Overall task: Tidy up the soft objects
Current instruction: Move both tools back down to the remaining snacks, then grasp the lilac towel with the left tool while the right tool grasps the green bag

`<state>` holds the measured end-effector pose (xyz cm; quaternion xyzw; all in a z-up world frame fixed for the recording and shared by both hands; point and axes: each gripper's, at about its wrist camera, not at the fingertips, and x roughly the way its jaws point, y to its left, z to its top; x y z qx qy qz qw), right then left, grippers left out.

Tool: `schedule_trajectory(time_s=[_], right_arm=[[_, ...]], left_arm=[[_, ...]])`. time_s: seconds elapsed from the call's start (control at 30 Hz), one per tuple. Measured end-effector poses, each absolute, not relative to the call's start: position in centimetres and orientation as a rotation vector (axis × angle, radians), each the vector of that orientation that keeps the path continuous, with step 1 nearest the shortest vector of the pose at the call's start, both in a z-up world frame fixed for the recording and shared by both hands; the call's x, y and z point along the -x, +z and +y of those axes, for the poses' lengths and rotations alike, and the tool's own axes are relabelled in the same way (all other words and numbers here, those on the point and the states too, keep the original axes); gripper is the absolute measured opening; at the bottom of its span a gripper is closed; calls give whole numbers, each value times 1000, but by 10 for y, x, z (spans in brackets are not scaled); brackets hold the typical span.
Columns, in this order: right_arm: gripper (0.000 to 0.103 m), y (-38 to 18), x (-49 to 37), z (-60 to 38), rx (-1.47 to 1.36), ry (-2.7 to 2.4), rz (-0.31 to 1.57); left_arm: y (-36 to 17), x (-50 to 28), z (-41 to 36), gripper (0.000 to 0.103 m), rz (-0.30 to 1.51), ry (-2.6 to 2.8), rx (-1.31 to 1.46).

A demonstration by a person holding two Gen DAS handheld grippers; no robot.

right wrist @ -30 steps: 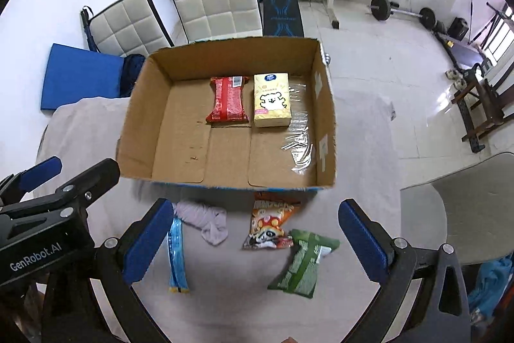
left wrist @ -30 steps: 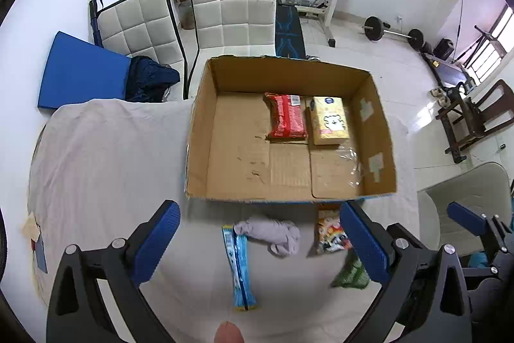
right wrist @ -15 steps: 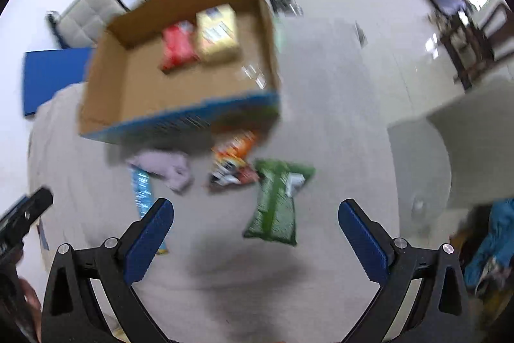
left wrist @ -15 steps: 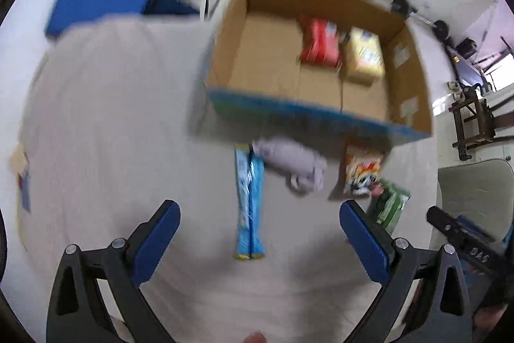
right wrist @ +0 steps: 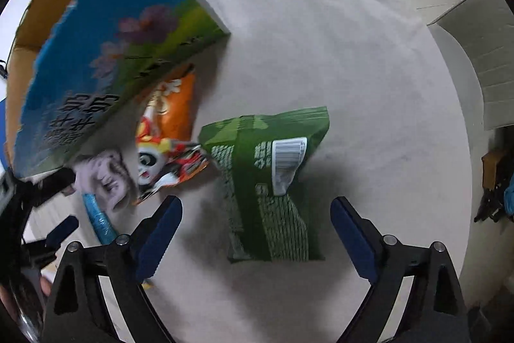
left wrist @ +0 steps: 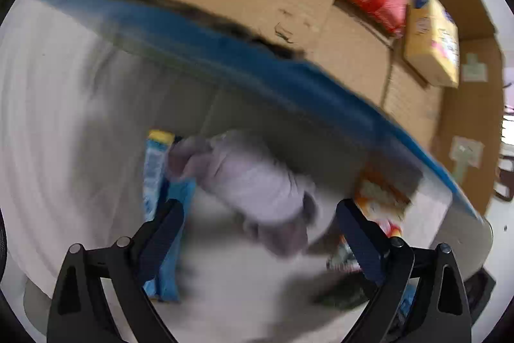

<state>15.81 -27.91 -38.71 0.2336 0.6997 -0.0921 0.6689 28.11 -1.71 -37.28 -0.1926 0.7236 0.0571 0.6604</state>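
The left wrist view is smeared with motion blur, so the lilac cloth (left wrist: 253, 182) shows only as a soft lump beside the cardboard box (left wrist: 244, 63) on the table (left wrist: 48, 118). It lies just ahead of the left gripper (left wrist: 260, 243), between its wide-spread fingers (nothing held). The right gripper (right wrist: 255, 233) is spread too, empty, straddling the green packet (right wrist: 270, 179); the orange snack bag (right wrist: 167, 134) is partly hidden under the box.
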Motion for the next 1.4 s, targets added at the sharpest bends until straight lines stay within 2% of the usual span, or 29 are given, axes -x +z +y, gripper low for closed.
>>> schedule_trajectory(time_s=[0.1, 0.17, 0.23, 0.27, 0.37, 0.43, 0.5, 0.63, 0.8, 1.0, 1.07, 1.4], right_arm=[[95, -398, -165, -280, -530, -202, 1596], [89, -404, -166, -278, -526, -189, 1609], [71, -410, -167, -275, -510, -174, 1643], [67, -413, -165, -274, -492, -170, 1658], [54, -412, -162, -270, -424, -153, 1676], [51, -413, -154, -266, -407, -133, 1688], [50, -415, -145, -261, -381, -112, 1703], [48, -419, -127, -251, -326, -51, 1764], [49, -424, -106, -238, -277, -14, 1809], [50, -427, -98, -224, -237, -25, 1802], [50, -430, -95, -209, -240, -28, 1809], [50, -427, -119, -253, -309, -44, 1827]], left_arm=[[-383, -281, -20, 97, 1606, 168, 410], [-385, -277, -22, 91, 1581, 165, 373], [-387, -272, -24, 75, 1581, 153, 323], [-388, -269, -25, 72, 1582, 137, 308], [-386, -258, -28, 56, 1583, 90, 264], [-385, -248, -32, 41, 1600, 62, 255], [-381, -231, -40, 36, 1612, 17, 191], [-376, -180, -52, 34, 1651, -68, 62], [-386, -139, -48, 37, 1717, -106, 65], [-400, -140, -27, 45, 1736, -51, 282], [-402, -142, -27, 46, 1743, -37, 283], [-389, -184, -60, 50, 1708, -8, 200]])
